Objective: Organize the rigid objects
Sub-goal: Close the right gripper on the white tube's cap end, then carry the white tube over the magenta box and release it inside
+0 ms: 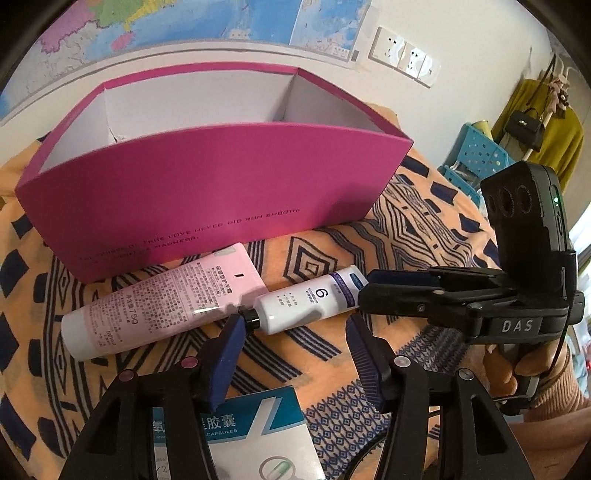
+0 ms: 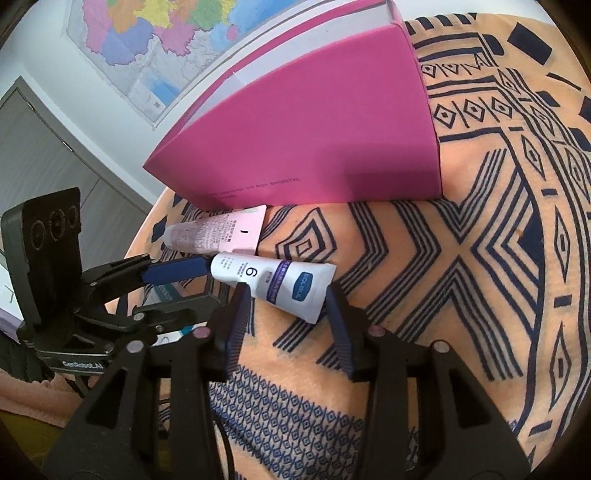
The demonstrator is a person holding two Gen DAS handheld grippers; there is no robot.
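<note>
A pink box [image 1: 207, 184] with a white empty inside stands open on the patterned cloth; it also shows in the right wrist view [image 2: 314, 133]. In front of it lie a pink tube [image 1: 162, 299] and a small white tube marked 6 [image 1: 306, 301], also seen from the right [image 2: 218, 234] [image 2: 275, 282]. My left gripper [image 1: 295, 332] is open, just short of the white tube's black cap. My right gripper [image 2: 288, 299] is open, its fingers on either side of the white tube's flat end. A blue-and-white capsule box [image 1: 255, 435] lies under my left gripper.
The orange and navy patterned cloth [image 2: 461, 258] covers the round table. A map [image 1: 184, 18] and wall sockets [image 1: 406, 51] are on the wall behind. A blue plastic stool [image 1: 476, 155] and hanging clothes [image 1: 546, 133] stand to the right.
</note>
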